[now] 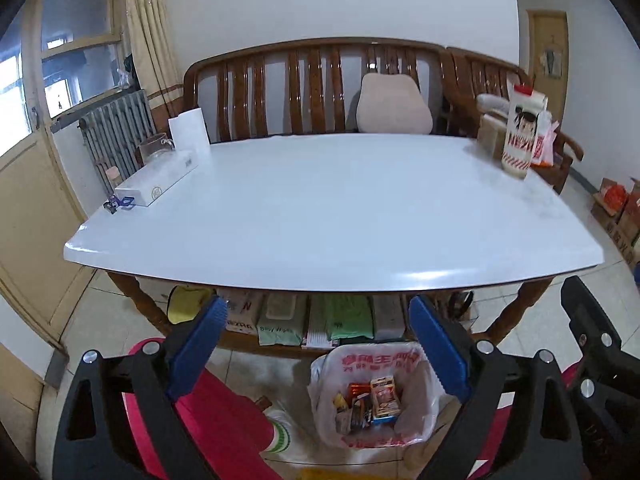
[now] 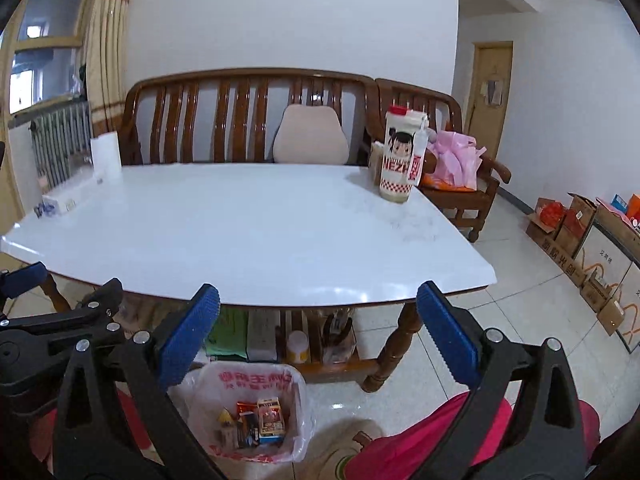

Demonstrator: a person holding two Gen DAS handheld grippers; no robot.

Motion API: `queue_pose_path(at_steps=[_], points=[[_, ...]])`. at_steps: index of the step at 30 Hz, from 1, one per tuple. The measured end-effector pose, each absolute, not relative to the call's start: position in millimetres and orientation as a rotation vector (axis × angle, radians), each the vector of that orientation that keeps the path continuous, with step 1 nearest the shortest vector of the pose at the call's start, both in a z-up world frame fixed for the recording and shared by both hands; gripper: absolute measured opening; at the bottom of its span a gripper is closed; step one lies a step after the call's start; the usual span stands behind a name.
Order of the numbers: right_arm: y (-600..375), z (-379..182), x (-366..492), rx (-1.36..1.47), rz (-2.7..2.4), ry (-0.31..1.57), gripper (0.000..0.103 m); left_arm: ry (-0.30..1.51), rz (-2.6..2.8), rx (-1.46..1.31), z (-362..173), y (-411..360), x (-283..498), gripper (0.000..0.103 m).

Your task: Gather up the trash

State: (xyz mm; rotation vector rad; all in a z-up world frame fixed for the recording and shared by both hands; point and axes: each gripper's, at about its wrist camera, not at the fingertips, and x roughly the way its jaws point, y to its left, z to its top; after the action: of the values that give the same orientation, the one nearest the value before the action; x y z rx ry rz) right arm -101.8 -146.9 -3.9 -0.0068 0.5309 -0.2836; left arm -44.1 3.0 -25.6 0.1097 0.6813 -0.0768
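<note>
Both the left hand-held gripper (image 1: 316, 344) and the right hand-held gripper (image 2: 318, 332) hang with jaws spread, holding nothing. The trash bag (image 1: 424, 412) sits on the floor below the counter (image 1: 320, 208), its wrappers (image 1: 370, 402) directly under the left one, down-left of the right.

A white glossy tabletop (image 1: 328, 208) is carried on brown wooden legs. At its far left corner a long white box (image 1: 160, 182) is laid, with a small blue clip (image 1: 120, 203) at its near end and a clear glass jar (image 1: 154, 148) and an upright white roll (image 1: 188, 130) behind it. At the far right corner a tall printed cup (image 2: 398, 156) is stood beside a tan box (image 2: 376, 160). On the tiled floor (image 2: 500, 344) in front, a bin lined with a white plastic bag (image 2: 248, 412) is placed, with small packets inside. Cardboard boxes (image 2: 580, 240) are lined along the right wall.
</note>
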Motion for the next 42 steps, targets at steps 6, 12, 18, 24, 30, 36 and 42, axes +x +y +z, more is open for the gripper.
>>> queue_pose_path(at_steps=[6, 12, 18, 24, 30, 36, 42], points=[[-145, 16, -115, -0.008, -0.300, 0.478, 0.096, 0.635, -0.080, 0.091, -8, 6, -55, 0.090], [-140, 25, -122, -0.017, -0.313, 0.462, 0.096, 0.613, -0.070, 0.079, 1, 8, -61, 0.093], [-138, 29, -125, -0.010, -0.307, 0.456, 0.096, 0.598, -0.067, 0.071, 5, 11, -65, 0.094], [-136, 31, -127, -0.021, -0.315, 0.449, 0.096, 0.598, -0.063, 0.060, 6, 13, -66, 0.094], [-134, 31, -126, -0.022, -0.315, 0.451, 0.096, 0.599, -0.057, 0.059, 6, 14, -66, 0.094], [-134, 31, -126, -0.026, -0.318, 0.453, 0.096, 0.611, -0.061, 0.053, 5, 15, -65, 0.094], [-134, 30, -125, -0.026, -0.312, 0.460, 0.096, 0.613, -0.056, 0.053, 4, 16, -65, 0.094]])
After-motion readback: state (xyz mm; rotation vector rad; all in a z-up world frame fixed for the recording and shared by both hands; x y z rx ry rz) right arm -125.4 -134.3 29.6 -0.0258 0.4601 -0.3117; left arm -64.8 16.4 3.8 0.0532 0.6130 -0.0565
